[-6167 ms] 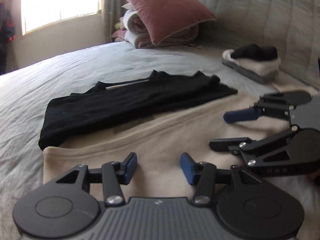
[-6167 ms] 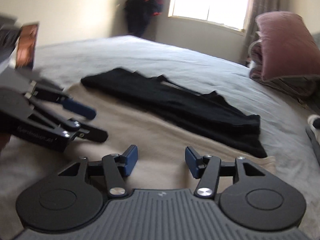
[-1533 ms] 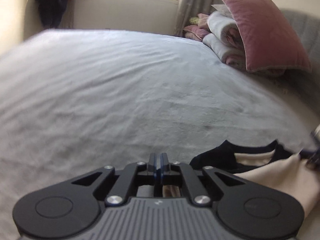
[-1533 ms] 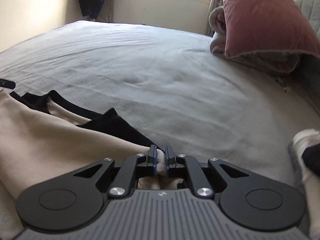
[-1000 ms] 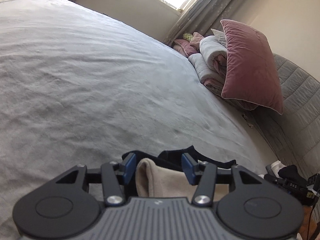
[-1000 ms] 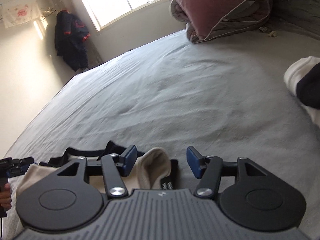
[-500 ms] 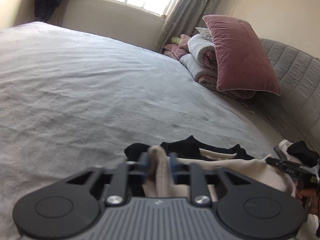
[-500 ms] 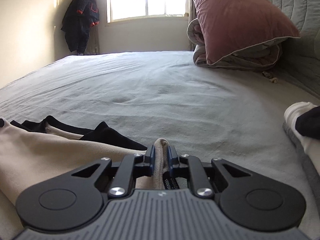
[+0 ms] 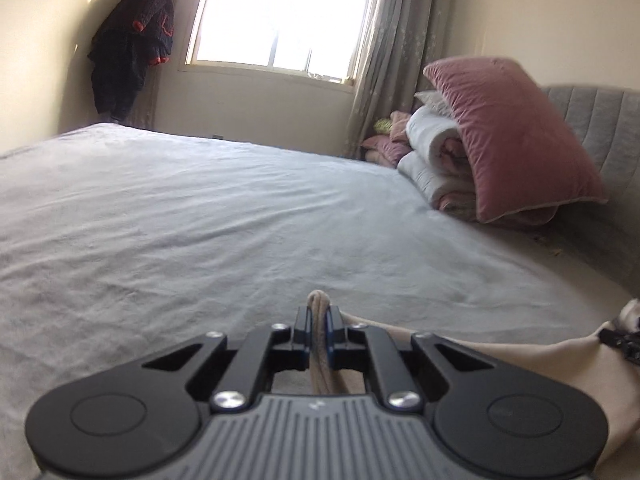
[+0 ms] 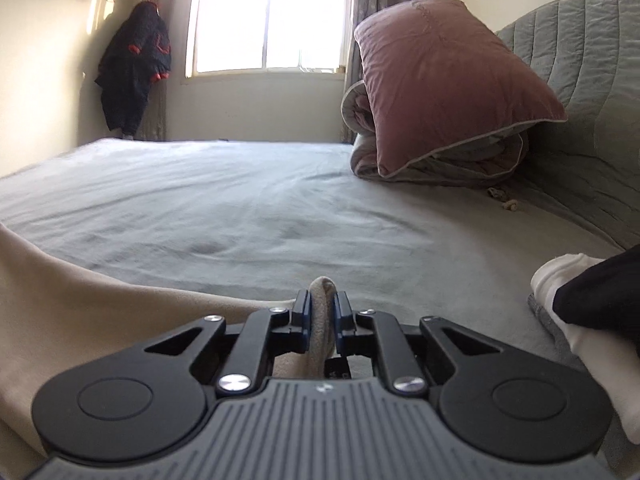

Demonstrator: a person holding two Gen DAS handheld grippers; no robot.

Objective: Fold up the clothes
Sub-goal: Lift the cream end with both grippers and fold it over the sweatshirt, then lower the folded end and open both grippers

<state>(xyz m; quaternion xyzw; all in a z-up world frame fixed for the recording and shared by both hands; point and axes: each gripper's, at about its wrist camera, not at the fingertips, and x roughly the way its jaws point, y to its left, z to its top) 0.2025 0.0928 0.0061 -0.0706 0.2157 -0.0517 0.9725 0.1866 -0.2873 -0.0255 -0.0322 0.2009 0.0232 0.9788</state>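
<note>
A beige garment (image 9: 520,364) lies on the grey bed (image 9: 200,220), and both grippers pinch a folded edge of it. In the left wrist view my left gripper (image 9: 318,320) is shut on a beige fold that sticks up between its blue pads. The cloth stretches right from there to a small black part at the frame's edge, probably the other gripper. My right gripper (image 10: 322,312) is shut on another fold of the beige garment (image 10: 80,300), which spreads off to the left. The garment's black part is hidden.
A pink pillow (image 10: 440,80) rests on rolled bedding against the grey headboard (image 10: 580,60) at the far right. A folded white and black stack of clothes (image 10: 576,292) sits close on the right. A dark jacket (image 9: 128,48) hangs by the window.
Both grippers went from open around the beige fold to shut on it. They have since rolled level and lifted the edge, and the black cloth has dropped out of sight.
</note>
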